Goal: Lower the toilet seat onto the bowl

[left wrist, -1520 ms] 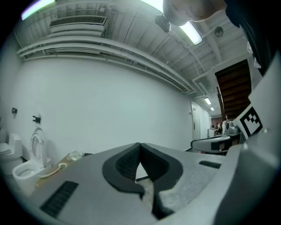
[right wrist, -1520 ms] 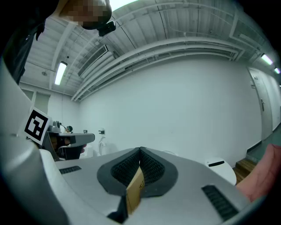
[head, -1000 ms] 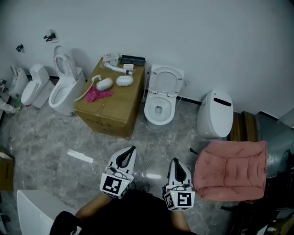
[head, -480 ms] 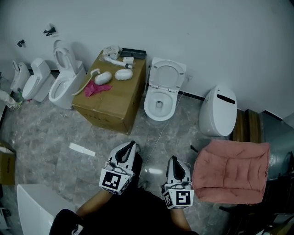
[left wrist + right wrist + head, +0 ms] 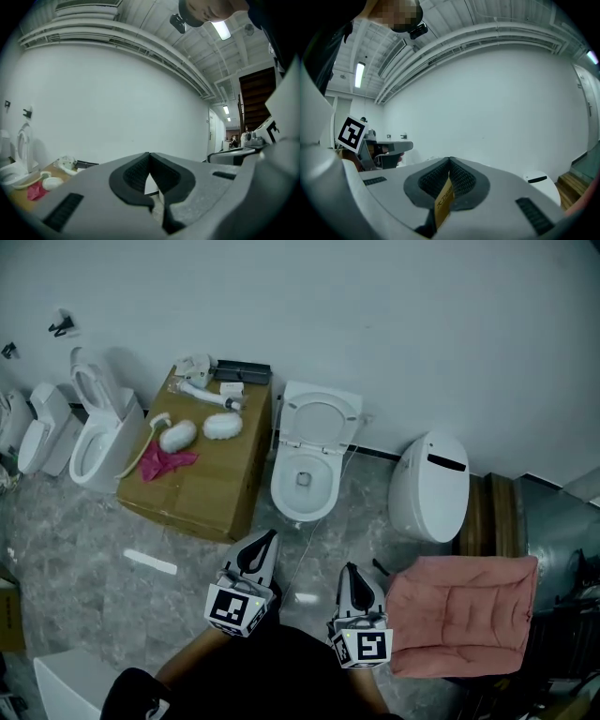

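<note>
A glossy white ceramic toilet gleams on a polished grey marble-veined floor. Left of it sits a matt brown cardboard box bearing a crumpled pink cloth. To its right lies a soft quilted pink fabric cushion. Behind it rises a smooth matt white wall.

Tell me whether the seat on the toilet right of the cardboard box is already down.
No, the seat stands raised behind the open bowl.
</note>
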Demonstrator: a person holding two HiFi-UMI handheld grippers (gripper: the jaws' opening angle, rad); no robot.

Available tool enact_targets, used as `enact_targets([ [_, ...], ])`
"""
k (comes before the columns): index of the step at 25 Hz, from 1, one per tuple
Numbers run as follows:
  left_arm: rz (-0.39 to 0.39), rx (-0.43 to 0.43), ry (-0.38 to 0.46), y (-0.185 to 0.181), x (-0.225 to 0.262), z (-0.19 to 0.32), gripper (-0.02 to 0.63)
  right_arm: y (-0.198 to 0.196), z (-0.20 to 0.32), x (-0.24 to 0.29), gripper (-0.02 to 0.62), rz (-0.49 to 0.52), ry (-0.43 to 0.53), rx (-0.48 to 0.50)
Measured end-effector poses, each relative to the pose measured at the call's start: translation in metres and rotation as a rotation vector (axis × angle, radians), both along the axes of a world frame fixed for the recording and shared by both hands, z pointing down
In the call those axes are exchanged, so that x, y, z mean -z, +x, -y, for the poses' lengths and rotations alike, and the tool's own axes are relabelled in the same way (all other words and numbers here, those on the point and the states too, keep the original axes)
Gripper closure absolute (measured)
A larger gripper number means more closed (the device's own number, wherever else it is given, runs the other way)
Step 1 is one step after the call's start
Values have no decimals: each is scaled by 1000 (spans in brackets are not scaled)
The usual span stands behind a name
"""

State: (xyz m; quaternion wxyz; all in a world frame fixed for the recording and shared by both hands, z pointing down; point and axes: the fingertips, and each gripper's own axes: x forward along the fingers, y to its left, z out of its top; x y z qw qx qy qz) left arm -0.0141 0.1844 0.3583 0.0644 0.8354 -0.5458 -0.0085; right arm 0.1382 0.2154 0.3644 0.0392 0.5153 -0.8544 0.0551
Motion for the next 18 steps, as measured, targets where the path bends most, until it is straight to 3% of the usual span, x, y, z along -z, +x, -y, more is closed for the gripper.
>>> enact_targets([
  [6, 23, -64, -6, -14, 2, 103, 598, -29, 100, 2, 571, 7, -1, -11],
  [18, 29, -28, -75, -38, -24, 231, 598, -33, 258, -24, 571, -25, -62, 7],
])
